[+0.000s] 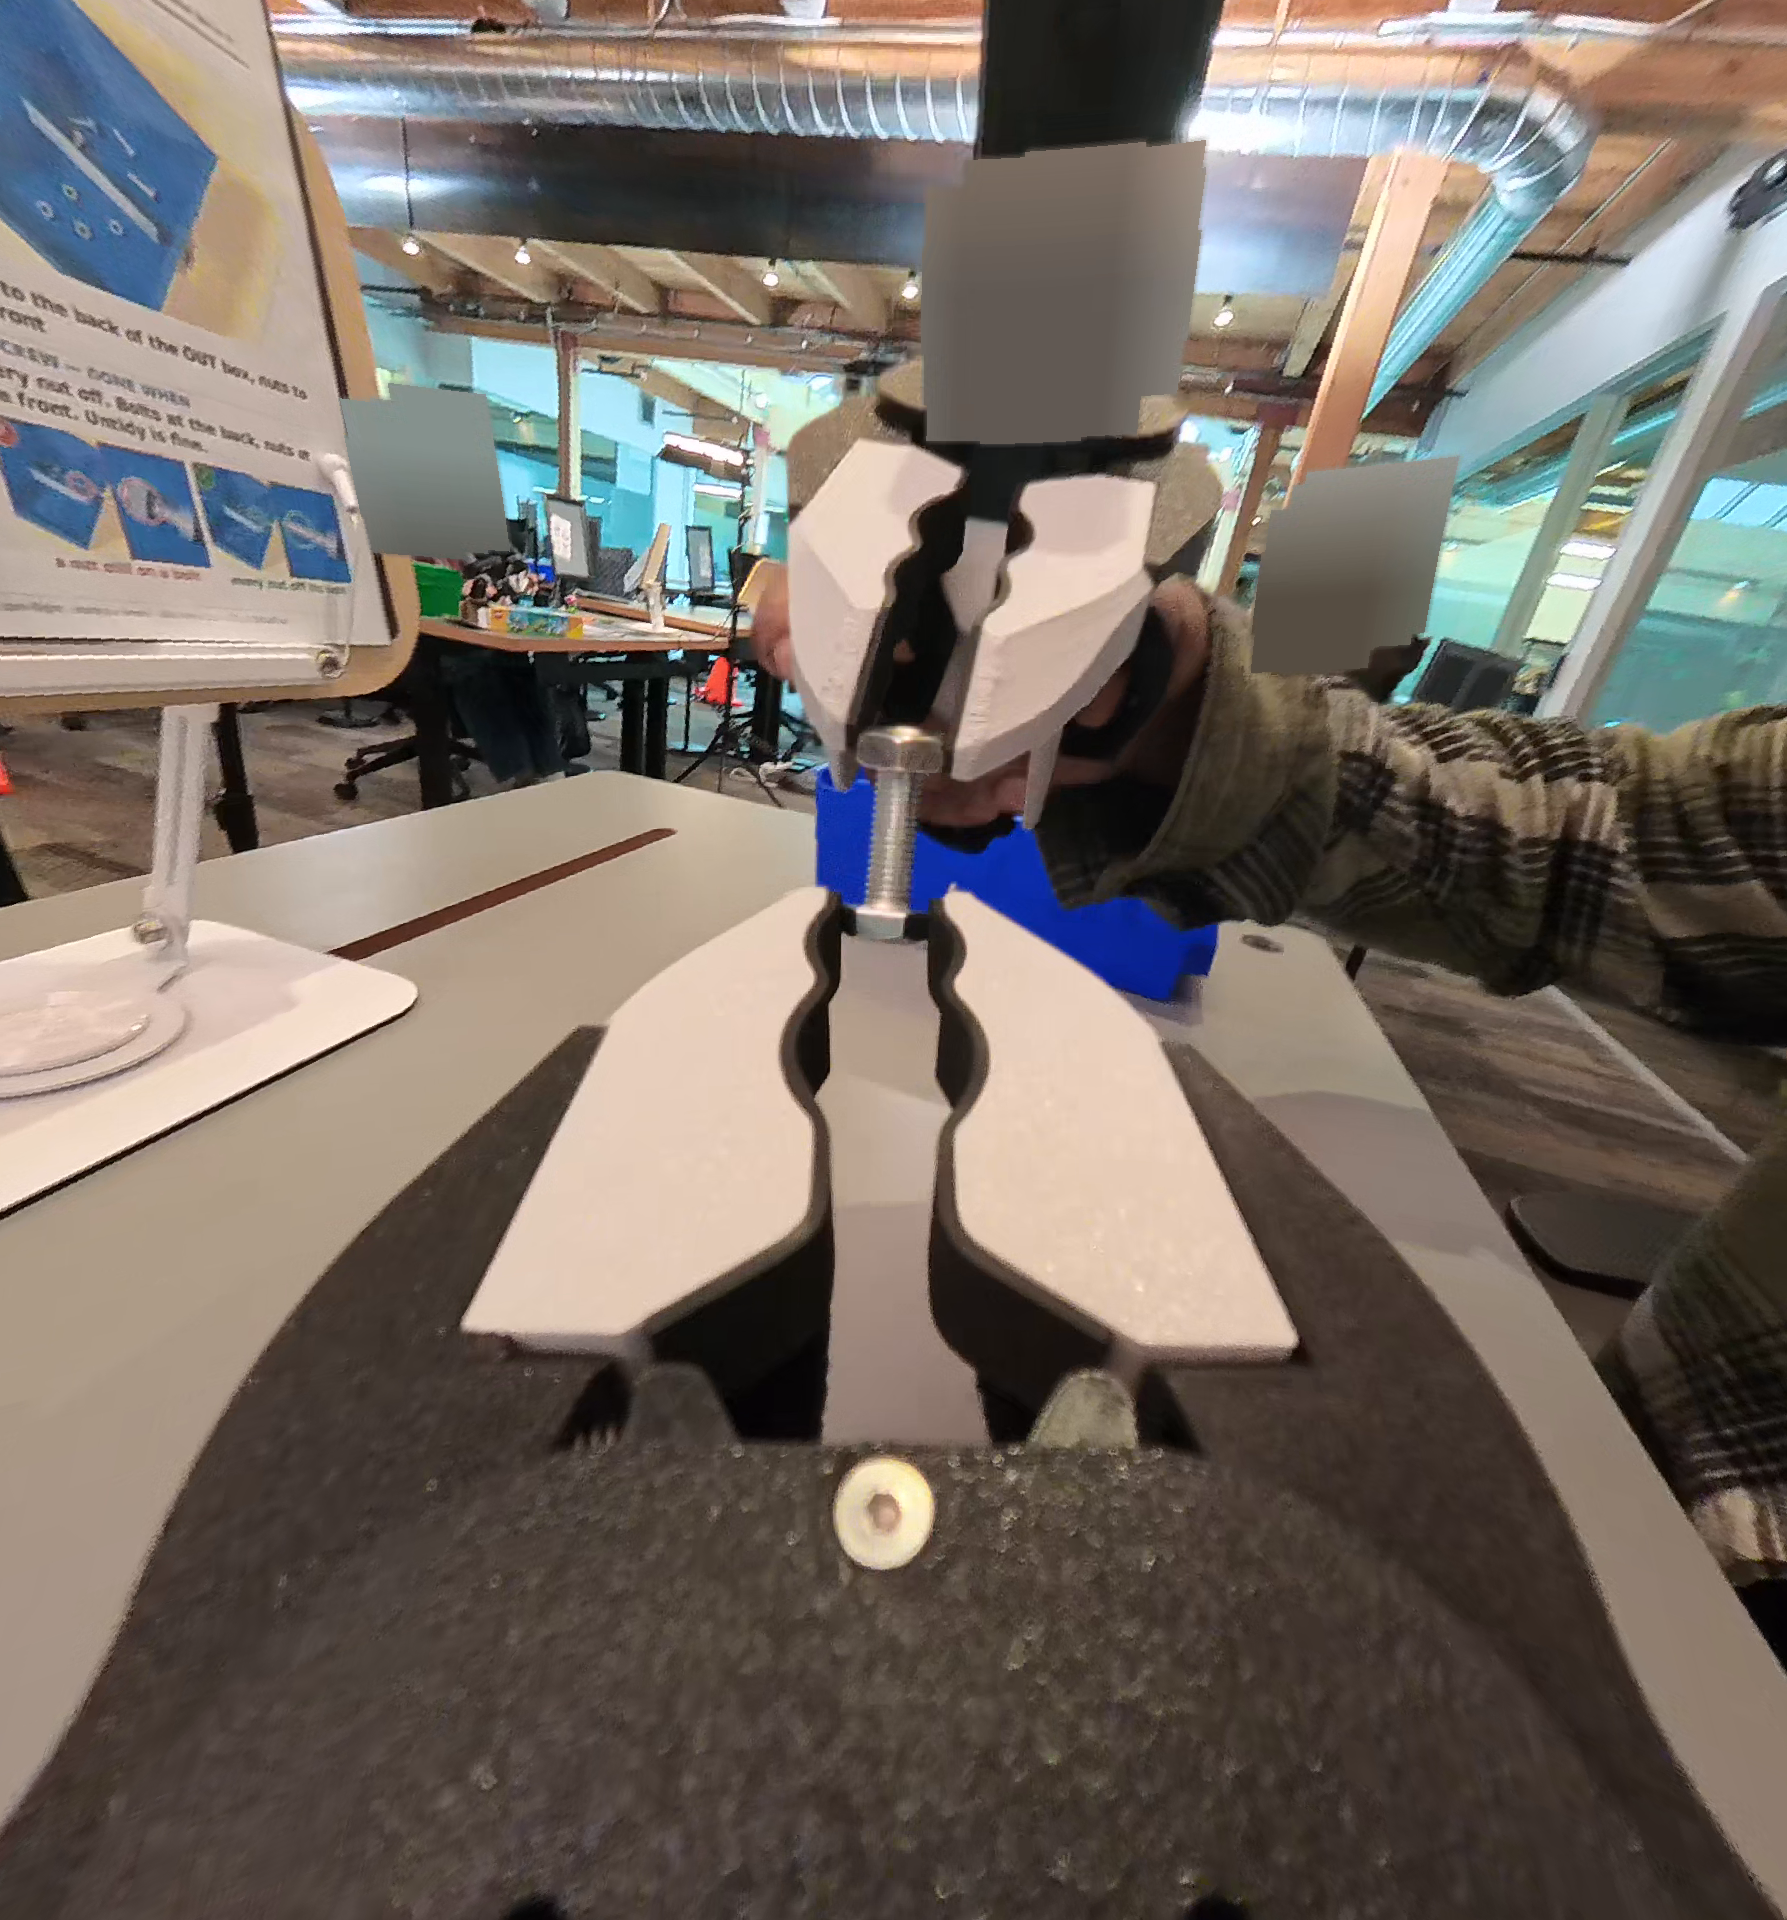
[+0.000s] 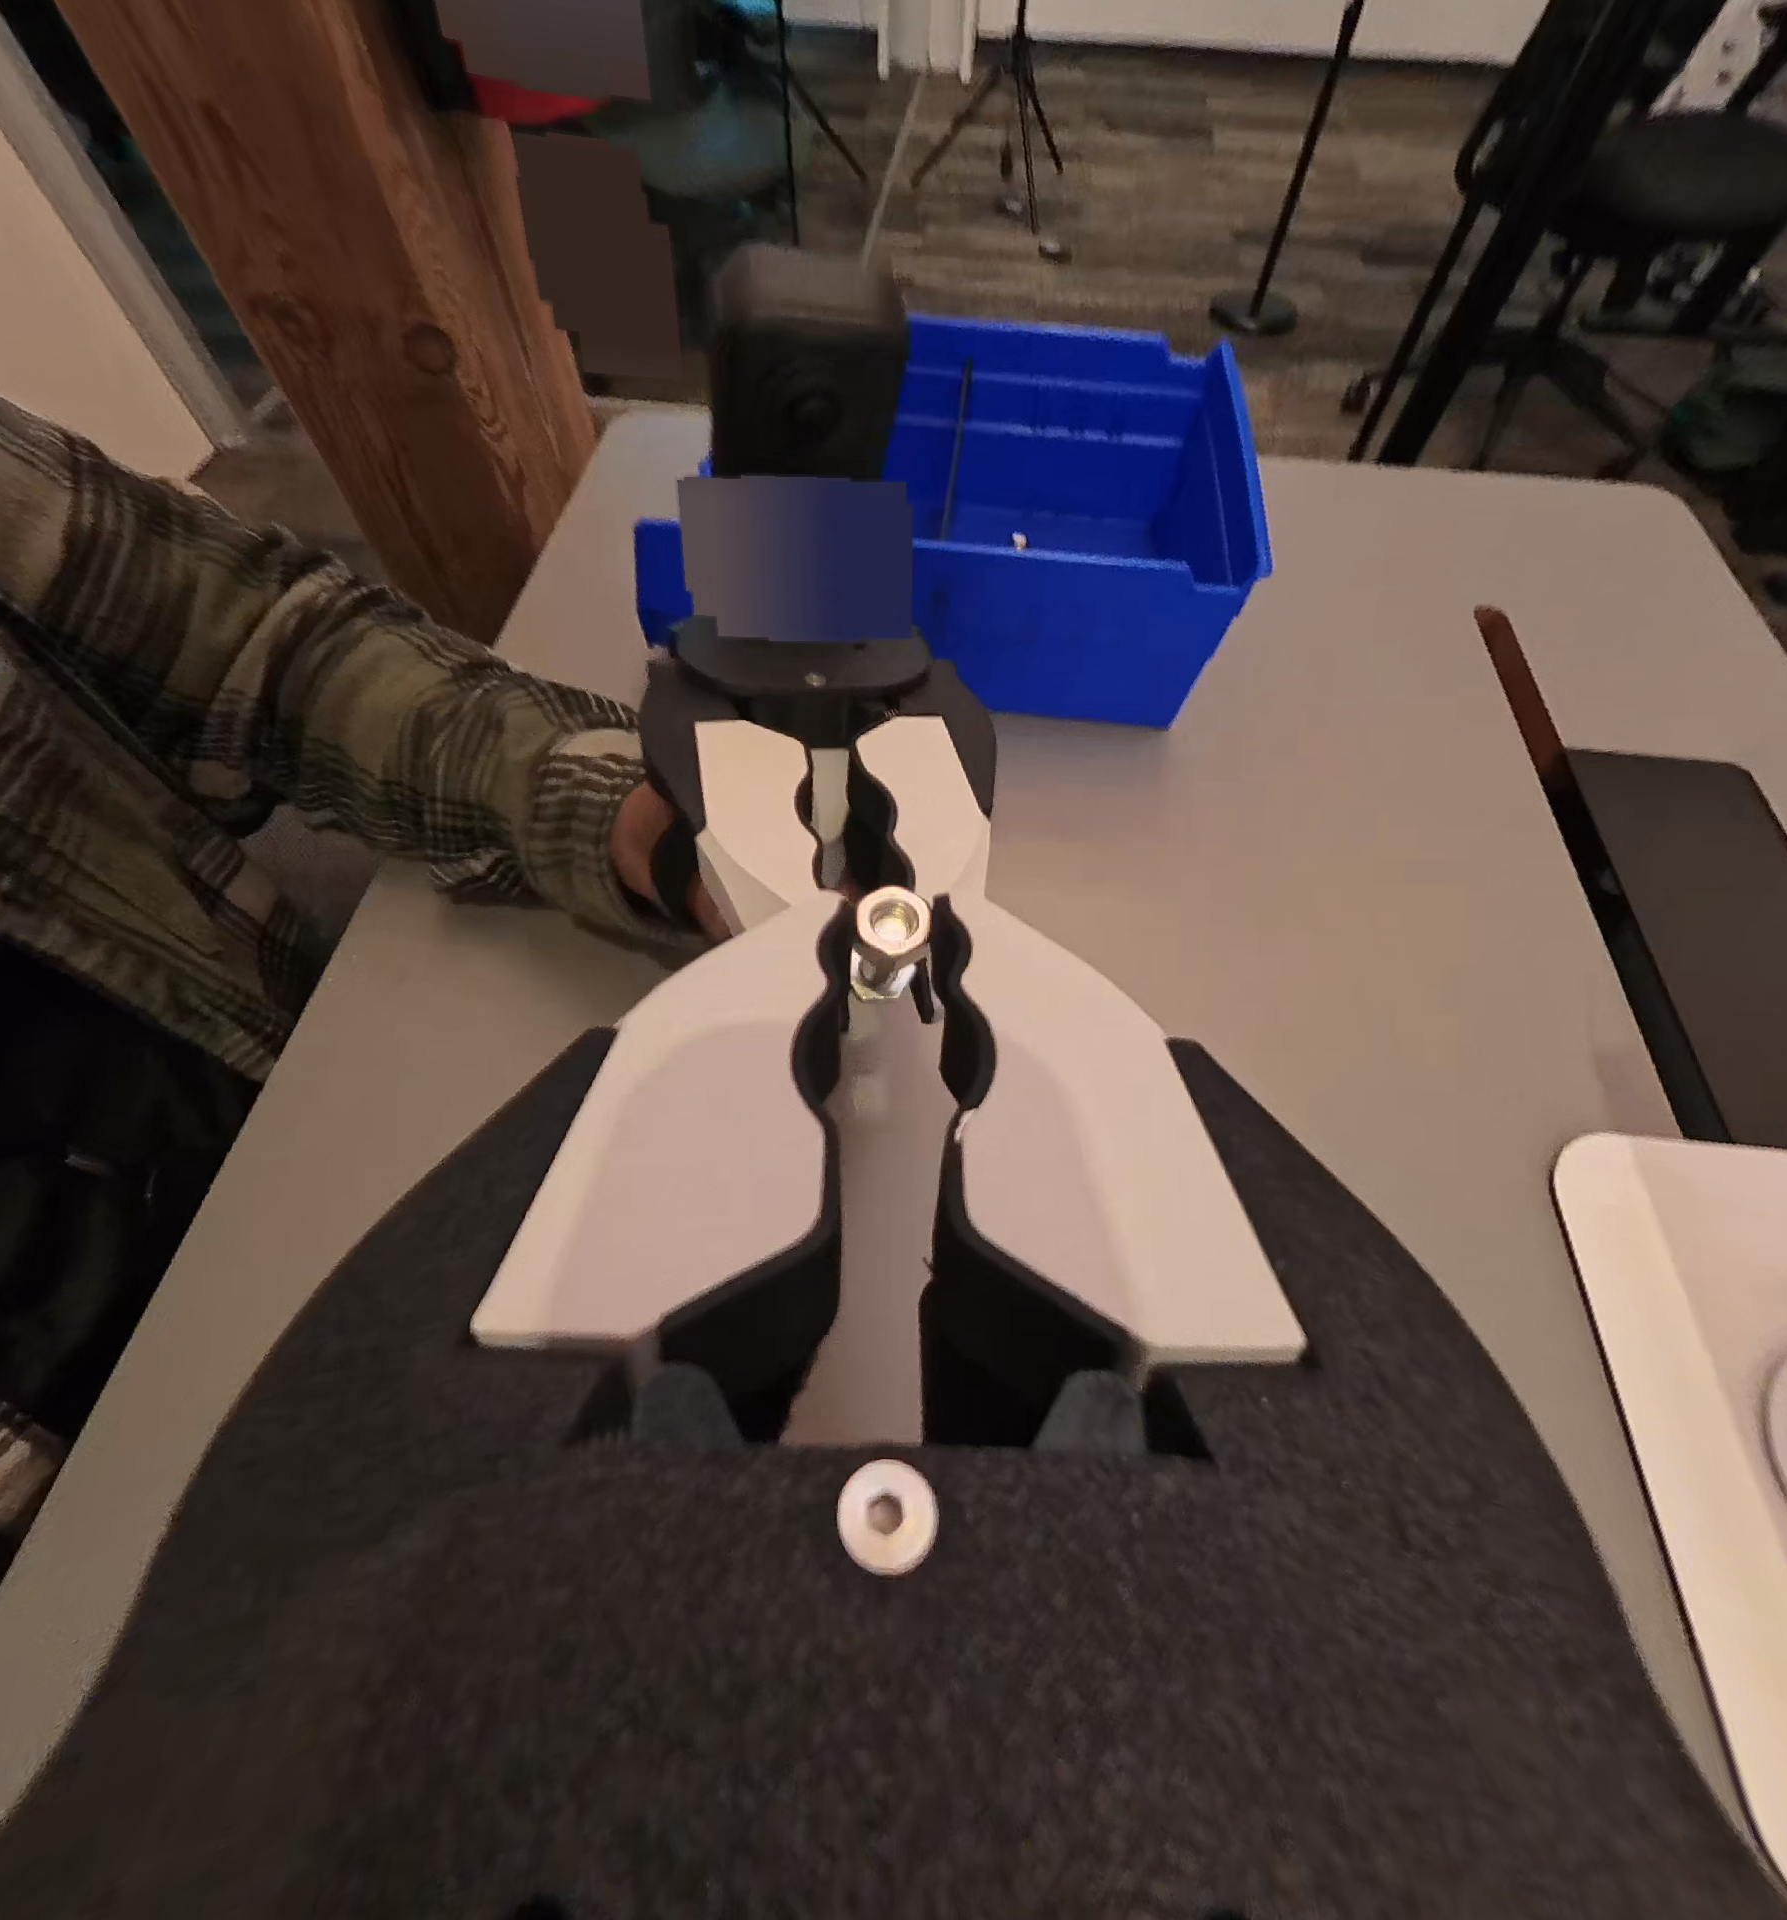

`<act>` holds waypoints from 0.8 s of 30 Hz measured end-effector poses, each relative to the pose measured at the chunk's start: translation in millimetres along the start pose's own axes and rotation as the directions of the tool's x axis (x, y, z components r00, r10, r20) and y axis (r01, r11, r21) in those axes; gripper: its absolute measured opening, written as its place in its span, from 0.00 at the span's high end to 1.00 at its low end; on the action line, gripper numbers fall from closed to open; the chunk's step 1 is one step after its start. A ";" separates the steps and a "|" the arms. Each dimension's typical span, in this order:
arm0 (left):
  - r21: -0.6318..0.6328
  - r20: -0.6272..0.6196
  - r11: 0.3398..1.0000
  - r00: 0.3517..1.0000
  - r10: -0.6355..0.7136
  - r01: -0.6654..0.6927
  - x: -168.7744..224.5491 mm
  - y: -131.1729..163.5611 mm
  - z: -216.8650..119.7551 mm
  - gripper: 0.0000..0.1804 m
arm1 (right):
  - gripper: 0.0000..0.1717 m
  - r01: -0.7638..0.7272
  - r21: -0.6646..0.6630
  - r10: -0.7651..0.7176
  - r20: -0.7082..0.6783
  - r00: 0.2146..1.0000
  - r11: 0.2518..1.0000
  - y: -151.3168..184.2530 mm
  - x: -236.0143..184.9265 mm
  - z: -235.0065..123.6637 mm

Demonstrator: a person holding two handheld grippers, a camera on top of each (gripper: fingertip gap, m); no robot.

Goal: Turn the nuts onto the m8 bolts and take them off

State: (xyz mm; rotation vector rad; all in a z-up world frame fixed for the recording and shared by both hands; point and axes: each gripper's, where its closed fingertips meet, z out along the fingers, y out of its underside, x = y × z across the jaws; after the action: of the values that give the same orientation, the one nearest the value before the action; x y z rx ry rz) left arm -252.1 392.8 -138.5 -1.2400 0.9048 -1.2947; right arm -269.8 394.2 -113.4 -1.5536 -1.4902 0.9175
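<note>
Claws clamping upright bolt, table edge near.

A blue plastic open-fronted bin sits on the grey table beyond the jaws. Left of them – a white-based stand holding an instruction sheet.

Open-plan office or lab workspace: exposed ceiling ducts at top, desks with monitors mid-left, glass partitions at right, stools upper right.
</note>
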 end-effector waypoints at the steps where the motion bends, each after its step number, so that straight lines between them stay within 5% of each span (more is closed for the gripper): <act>1: 0.016 -0.016 1.000 1.000 -0.008 0.009 1.7 -1.8 -0.6 0.92 | 0.92 0.003 0.032 -0.004 0.014 1.000 0.999 -1.8 -1.3 -0.4; 13: 0.084 -0.046 0.996 0.999 0.016 -0.012 10.6 -11.9 -3.1 0.92 | 0.92 0.011 0.200 -0.024 0.059 0.998 0.980 -14.1 -10.4 -1.5; 24: 0.035 0.133 0.996 0.988 0.075 -0.081 -8.4 -5.3 -5.7 0.92 | 0.92 -0.080 0.197 0.124 -0.220 0.968 0.977 -8.2 6.7 6.2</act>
State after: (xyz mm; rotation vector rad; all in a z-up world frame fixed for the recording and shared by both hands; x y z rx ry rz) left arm -259.7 400.9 -135.7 -1.2315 0.8204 -1.1501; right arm -278.6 401.3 -108.7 -1.5512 -1.1364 0.8749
